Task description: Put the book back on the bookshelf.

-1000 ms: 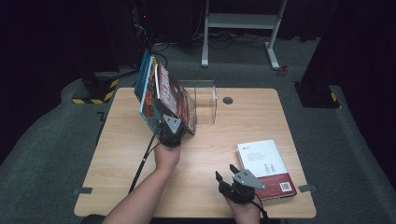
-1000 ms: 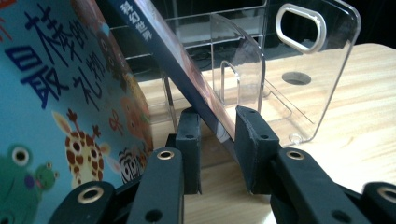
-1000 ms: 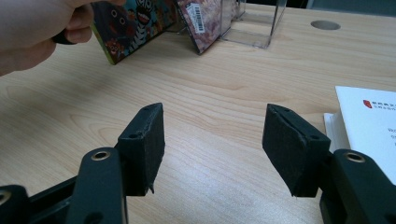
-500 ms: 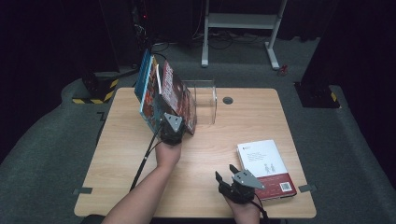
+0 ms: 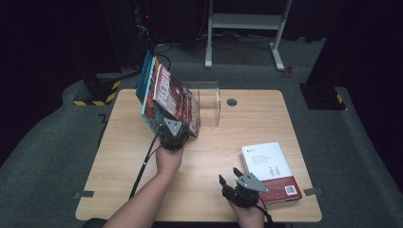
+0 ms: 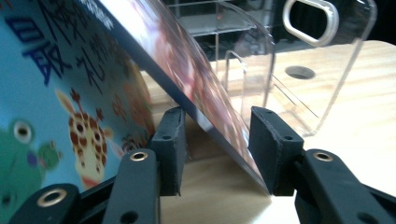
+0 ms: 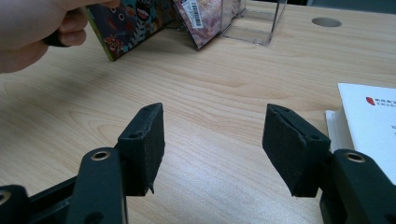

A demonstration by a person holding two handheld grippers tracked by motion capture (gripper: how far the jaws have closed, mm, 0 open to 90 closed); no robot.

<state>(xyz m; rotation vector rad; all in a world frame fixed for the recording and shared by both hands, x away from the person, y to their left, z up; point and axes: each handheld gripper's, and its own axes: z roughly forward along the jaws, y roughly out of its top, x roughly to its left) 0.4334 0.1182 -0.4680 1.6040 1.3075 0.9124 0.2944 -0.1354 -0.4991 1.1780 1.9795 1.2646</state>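
Several picture books lean left against a clear plastic book holder at the table's back. The front one has a dark red cover, and a blue one stands behind it. My left gripper is at the red book's lower edge. In the left gripper view that red cover slants between my left gripper's jaws. They have just been opening and no longer pinch it. My right gripper rests open near the front edge, with nothing between its pads.
A white book with a red back strip lies flat at the front right, just right of my right gripper. A round cable hole sits behind the holder. The wooden table has bare room at its left and centre.
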